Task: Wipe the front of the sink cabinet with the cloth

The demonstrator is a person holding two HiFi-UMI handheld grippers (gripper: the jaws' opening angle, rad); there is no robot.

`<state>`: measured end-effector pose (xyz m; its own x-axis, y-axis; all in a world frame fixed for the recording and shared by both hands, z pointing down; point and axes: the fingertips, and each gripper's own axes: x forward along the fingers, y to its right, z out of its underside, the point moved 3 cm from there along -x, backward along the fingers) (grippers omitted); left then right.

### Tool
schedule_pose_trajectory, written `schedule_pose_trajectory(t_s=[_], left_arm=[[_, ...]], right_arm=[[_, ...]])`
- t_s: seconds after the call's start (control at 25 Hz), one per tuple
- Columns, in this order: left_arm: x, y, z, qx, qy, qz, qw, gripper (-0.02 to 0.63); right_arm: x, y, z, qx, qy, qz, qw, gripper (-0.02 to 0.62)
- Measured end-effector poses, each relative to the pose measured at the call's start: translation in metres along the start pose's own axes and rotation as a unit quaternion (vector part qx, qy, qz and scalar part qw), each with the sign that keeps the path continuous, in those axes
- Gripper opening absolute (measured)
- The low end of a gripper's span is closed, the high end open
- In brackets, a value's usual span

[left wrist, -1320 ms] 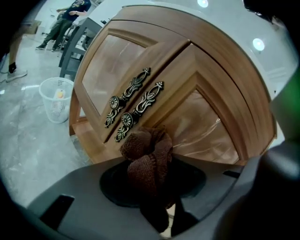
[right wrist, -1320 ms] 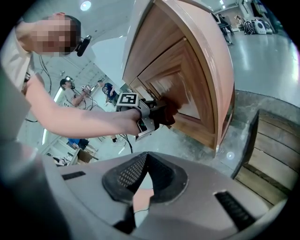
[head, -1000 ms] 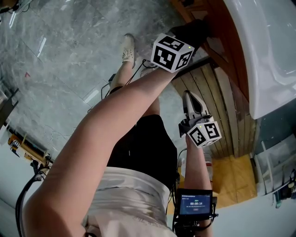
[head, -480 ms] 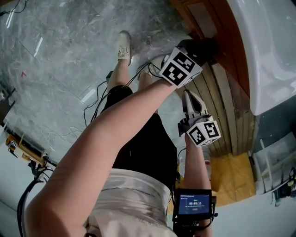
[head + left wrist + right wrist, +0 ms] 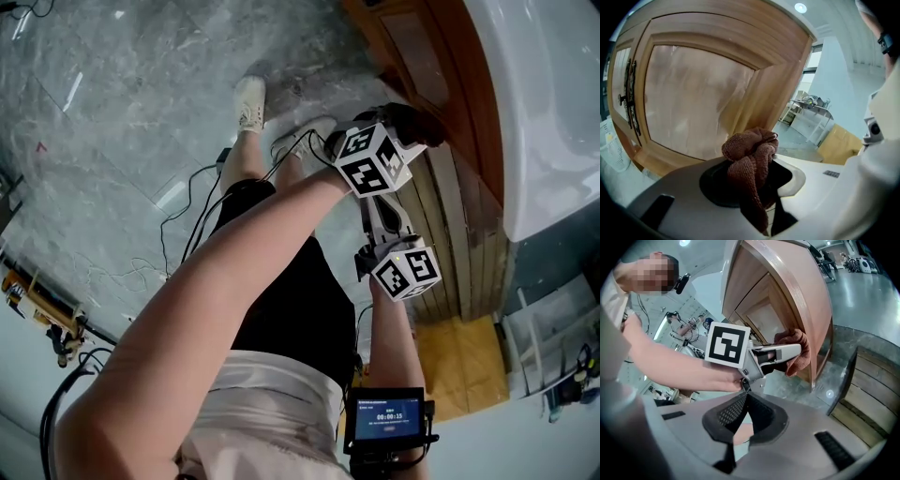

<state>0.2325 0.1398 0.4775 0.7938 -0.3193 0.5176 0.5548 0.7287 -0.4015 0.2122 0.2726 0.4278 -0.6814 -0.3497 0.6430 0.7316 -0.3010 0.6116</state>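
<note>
2 grippers in view | left gripper jaws clamped on bunched brown cloth; cloth sat right at wooden sink cabinet front, by its corner | right gripper jaws closed together, empty; held apart from cabinet

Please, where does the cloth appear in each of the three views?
Head view: cloth is upper right of centre, a dark lump against the cabinet.
Left gripper view: cloth is at lower centre, clamped between the jaws.
Right gripper view: cloth is right of centre, at the cabinet's edge.
Shared landmark: the wooden cabinet.
</note>
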Motion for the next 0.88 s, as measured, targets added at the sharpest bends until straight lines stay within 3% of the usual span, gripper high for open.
schedule_pose_trajectory(t_s=[0.12,0.32,0.48,0.68,0.88], left_arm=[[-0.002,-0.017,0.002,0.014,-0.003,-0.013,0.9998,0.156],[-0.019,-0.071,-0.001,-0.036,0.028,-0.071,0.9964,0.156],[-0.026,-0.093,-0.007,-0.011,0.022,-0.073,0.9971,0.156],[-0.037,-0.124,-0.005,-0.036,0.027,-0.103,0.9936,0.156],[-0.045,-0.155,-0.005,-0.035,0.022,-0.129,0.9908,0.156]], right_arm=[[0.0,0.004,0.001,-0.001,-0.004,0.001,1.0,0.012],[0.002,0.004,0.011,0.001,-0.014,-0.002,1.0,0.012],[0.006,0.0,0.012,-0.002,-0.023,-0.006,1.0,0.012],[0.01,-0.003,0.007,-0.006,-0.034,-0.009,0.999,0.012],[0.015,0.001,0.005,-0.008,-0.037,-0.014,0.999,0.012]])
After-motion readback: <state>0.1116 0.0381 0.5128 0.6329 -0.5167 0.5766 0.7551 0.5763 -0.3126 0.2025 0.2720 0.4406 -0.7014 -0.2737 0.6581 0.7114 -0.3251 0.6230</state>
